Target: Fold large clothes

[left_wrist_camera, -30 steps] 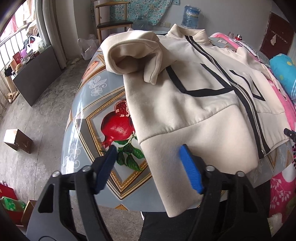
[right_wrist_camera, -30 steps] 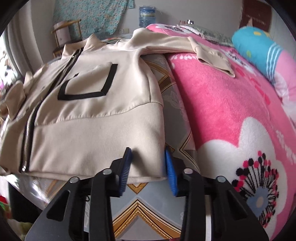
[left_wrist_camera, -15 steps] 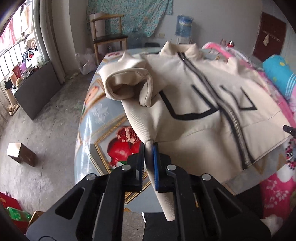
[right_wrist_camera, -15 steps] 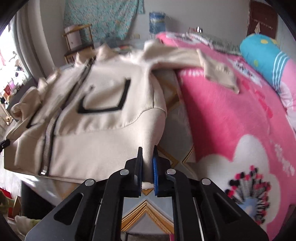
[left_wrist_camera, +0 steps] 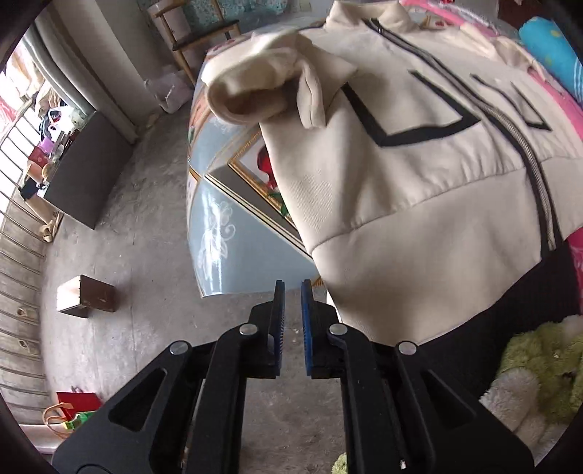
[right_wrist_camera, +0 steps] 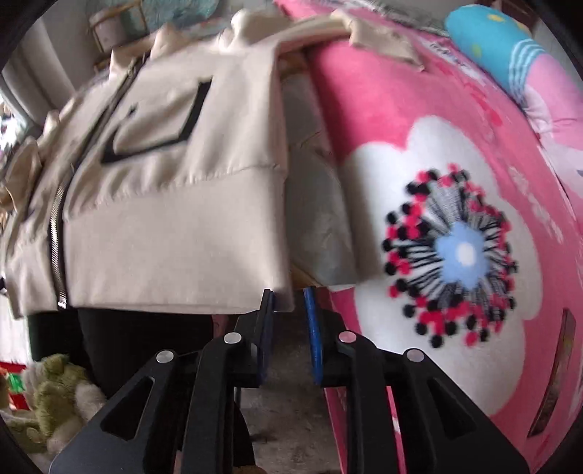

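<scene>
A cream zip-up jacket [left_wrist_camera: 419,175] with black stripes lies front-up on the table, its hem hanging over the near edge. It also shows in the right wrist view [right_wrist_camera: 175,218]. Its left sleeve [left_wrist_camera: 262,87] is bunched up near the shoulder. My left gripper [left_wrist_camera: 292,288] sits below and left of the hem's left corner, jaws a narrow gap apart, nothing between them. My right gripper [right_wrist_camera: 289,295] is at the hem's right corner, jaws slightly parted, the corner just above the tips. The other sleeve [right_wrist_camera: 379,40] lies on the pink blanket.
The table [left_wrist_camera: 226,233] has a glossy blue cover with a fruit print. A pink flowered blanket [right_wrist_camera: 455,218] covers the bed to the right, with a blue pillow [right_wrist_camera: 503,47]. A wooden box [left_wrist_camera: 85,297] and chair [left_wrist_camera: 204,29] stand on the concrete floor. Plush toys [left_wrist_camera: 539,368] lie below.
Both grippers were pinching the hem corners half a second ago. Now both have drawn back off the table edge with their jaws slightly parted, and the hem hangs over the edge.
</scene>
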Demonstrator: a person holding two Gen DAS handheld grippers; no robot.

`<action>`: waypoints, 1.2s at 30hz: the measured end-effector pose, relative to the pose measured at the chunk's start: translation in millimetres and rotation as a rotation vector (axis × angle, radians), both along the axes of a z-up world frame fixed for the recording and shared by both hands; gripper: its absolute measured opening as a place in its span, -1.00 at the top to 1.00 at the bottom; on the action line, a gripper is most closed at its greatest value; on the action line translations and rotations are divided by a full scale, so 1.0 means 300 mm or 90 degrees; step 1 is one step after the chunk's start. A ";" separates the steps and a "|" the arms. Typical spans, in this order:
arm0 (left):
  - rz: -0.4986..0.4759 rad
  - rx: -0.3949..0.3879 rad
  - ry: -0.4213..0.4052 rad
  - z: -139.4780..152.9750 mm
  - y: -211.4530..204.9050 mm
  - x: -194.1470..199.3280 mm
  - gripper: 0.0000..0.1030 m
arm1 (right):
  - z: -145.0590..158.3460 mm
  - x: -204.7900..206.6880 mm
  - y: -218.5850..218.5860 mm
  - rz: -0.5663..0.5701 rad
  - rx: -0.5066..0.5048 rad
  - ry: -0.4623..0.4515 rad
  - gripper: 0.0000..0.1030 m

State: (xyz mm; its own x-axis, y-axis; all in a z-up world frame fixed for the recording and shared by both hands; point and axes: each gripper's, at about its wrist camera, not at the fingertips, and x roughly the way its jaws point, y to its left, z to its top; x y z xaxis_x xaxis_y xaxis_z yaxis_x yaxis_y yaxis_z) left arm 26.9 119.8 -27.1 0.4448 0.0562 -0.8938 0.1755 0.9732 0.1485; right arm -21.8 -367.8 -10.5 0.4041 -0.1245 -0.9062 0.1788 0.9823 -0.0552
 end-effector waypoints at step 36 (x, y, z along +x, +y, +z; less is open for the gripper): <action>0.089 -0.226 -0.144 0.082 0.062 0.347 -0.12 | -0.011 0.862 0.995 0.458 0.417 0.110 -0.15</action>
